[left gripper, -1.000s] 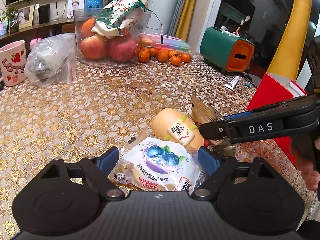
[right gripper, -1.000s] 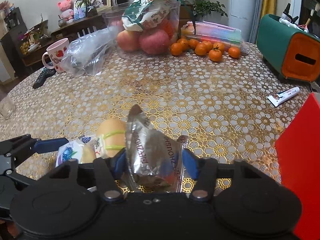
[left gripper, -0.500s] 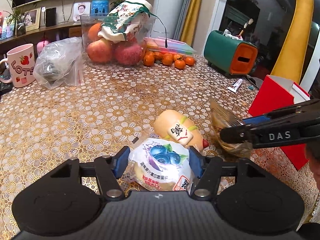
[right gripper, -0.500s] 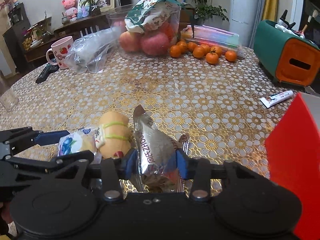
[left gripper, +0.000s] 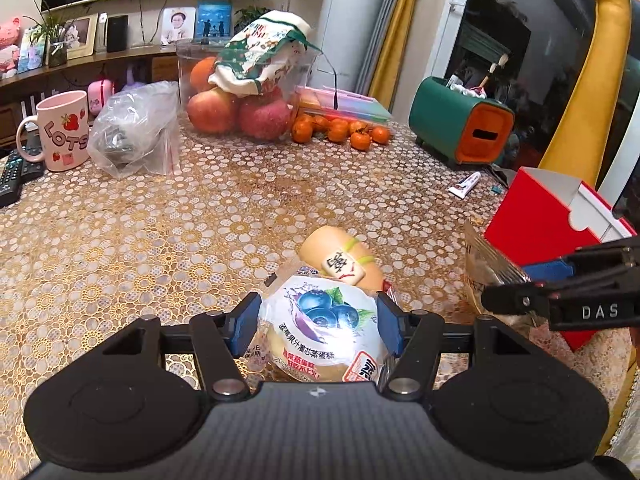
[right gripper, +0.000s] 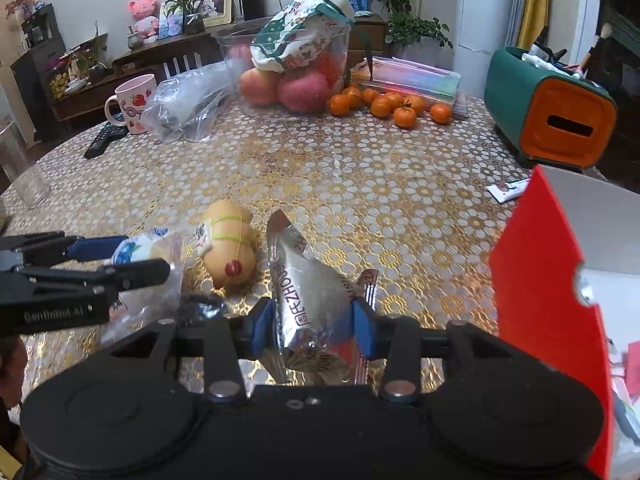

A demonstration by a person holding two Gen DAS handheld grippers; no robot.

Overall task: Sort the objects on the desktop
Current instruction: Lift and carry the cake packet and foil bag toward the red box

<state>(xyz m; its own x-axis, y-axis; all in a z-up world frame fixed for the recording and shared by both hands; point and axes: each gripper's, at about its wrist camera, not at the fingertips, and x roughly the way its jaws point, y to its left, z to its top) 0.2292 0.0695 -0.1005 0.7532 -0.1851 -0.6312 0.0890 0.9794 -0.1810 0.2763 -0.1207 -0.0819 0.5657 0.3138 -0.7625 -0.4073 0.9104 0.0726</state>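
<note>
Left wrist view: left tool (left gripper: 316, 326) gripping blueberry cake packet (left gripper: 320, 332) near tabletop (left gripper: 160, 232) near edge; right tool (right gripper: 313, 322) clamping foil snack packet (right gripper: 310, 300) beside red box (right gripper: 548, 300); wide open room spreading toward centre.

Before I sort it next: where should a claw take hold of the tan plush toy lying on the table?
Probably across the plush toy's rounded middle, coming from above with one pad on each long flank; it lies on its side, and the ends taper.
</note>
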